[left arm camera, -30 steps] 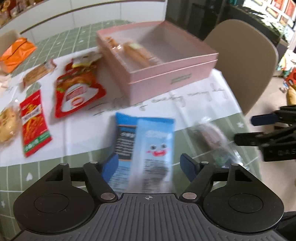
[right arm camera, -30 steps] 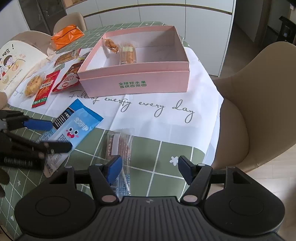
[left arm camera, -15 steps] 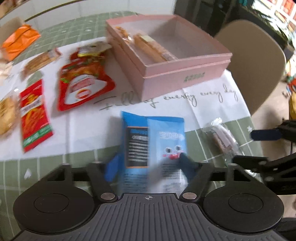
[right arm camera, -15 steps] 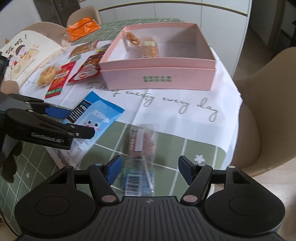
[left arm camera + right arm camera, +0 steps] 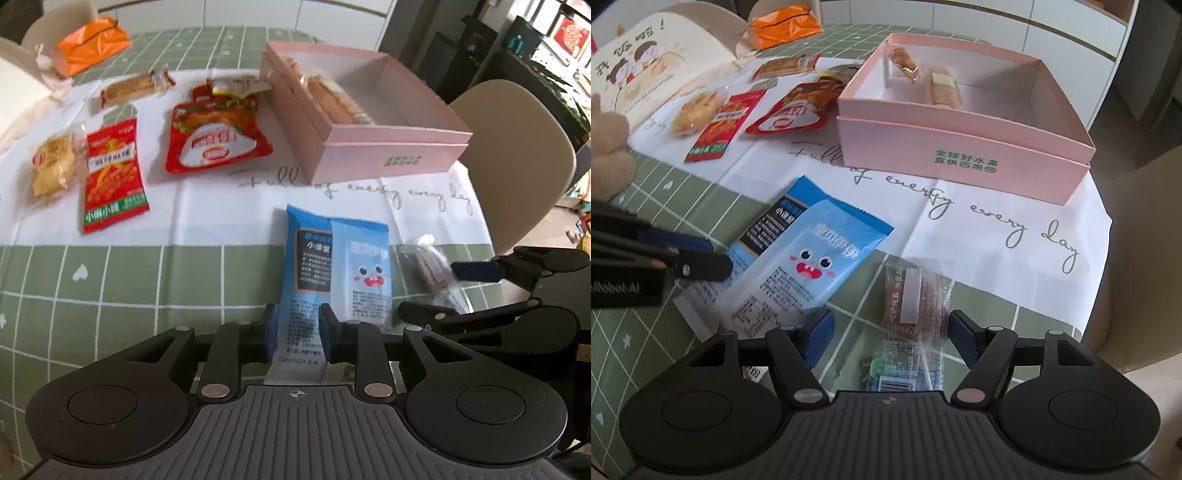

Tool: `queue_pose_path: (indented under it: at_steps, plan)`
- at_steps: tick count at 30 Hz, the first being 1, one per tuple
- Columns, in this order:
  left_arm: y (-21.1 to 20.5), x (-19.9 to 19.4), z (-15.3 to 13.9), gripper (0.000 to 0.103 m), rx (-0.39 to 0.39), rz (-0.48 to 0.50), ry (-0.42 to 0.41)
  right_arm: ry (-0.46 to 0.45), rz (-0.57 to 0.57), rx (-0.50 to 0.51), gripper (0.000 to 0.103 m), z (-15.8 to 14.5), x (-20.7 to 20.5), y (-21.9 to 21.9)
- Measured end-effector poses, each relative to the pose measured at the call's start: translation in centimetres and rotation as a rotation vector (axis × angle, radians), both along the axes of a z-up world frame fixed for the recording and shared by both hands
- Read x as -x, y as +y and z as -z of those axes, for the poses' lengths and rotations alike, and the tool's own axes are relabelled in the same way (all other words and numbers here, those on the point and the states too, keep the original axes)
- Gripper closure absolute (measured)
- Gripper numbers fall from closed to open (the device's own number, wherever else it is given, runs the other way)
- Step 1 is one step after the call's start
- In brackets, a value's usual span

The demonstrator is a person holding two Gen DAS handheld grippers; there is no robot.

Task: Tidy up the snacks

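Since a second ago the left gripper [image 5: 295,334] jaws have been closing on the blue packet [image 5: 334,266] before the pink box [image 5: 369,122], for lifting, while the right gripper [image 5: 892,334] jaws are held apart over the clear-wrapped bar [image 5: 916,295].

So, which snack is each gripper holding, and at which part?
Left gripper is closing on the blue packet at its near end. Right gripper is open around the clear-wrapped bar, holding nothing.
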State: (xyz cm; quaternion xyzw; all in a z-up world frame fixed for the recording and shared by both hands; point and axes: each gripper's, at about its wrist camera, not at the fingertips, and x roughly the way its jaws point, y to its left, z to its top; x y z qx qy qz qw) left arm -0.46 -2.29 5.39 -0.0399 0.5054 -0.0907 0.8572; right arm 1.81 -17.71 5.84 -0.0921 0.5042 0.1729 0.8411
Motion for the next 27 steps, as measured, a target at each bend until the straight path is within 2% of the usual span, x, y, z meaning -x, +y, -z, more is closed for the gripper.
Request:
queue_pose_path:
  at_steps: [5,9,11,17,22,24,27]
  plan:
    - [-2.5,-0.1,-0.6,0.076,-0.04,0.104,-0.05,-0.013,0.073,-0.028,0.034,-1.4,-0.1,-2.5]
    - [-6.2,-0.7,0.8,0.072,-0.128,0.219,-0.029,-0.036,0.148,-0.04,0.034,-2.6,-0.7,-5.2]
    - [-7.6,-0.4,1.2,0.07,-0.174,0.262,-0.055,-0.044,0.181,-0.044,0.034,-3.0,-0.9,-6.5]
    - [-8.9,-0.7,1.6,0.052,-0.119,0.301,-0.052,-0.029,0.215,-0.079,0.034,-2.9,-0.7,-8.3]
    - [-9.0,-0.6,1.8,0.049,-0.109,0.304,-0.06,-0.017,0.21,-0.092,0.034,-2.4,-0.3,-8.6]
    - [-9.3,-0.6,1.7,0.045,-0.117,0.32,-0.058,-0.016,0.212,-0.094,0.034,-2.3,-0.3,-8.7]
    - [-8.5,-0.6,1.2,0.047,-0.121,0.297,-0.042,-0.019,0.218,-0.098,0.034,-2.3,0.0,-9.2]
